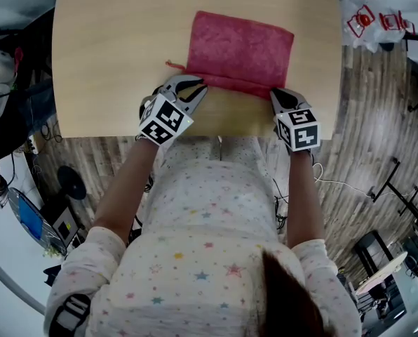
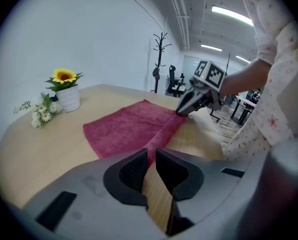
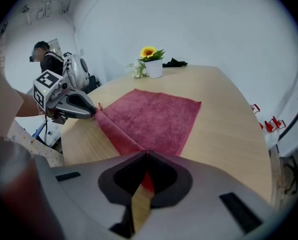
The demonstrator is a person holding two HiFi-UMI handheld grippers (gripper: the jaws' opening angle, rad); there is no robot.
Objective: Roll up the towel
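A red towel (image 1: 240,51) lies flat on the light wooden table (image 1: 111,48), with its near edge lifted into a small fold. My left gripper (image 1: 195,86) is at the near left corner, shut on the towel edge; red cloth (image 2: 129,124) shows between its jaw tips (image 2: 151,156). At the near right corner my right gripper (image 1: 278,93) is shut on the towel (image 3: 154,116), a strip of red pinched between its jaws (image 3: 146,159). Each gripper shows in the other's view: the right gripper (image 2: 189,104) and the left gripper (image 3: 84,109).
A white pot with a sunflower (image 2: 66,91) (image 3: 151,64) stands at the table's far end beside a dark object (image 3: 175,62). The table's near edge runs just behind both grippers. A person (image 3: 44,59) stands off to the left. White bags (image 1: 377,12) lie on the floor.
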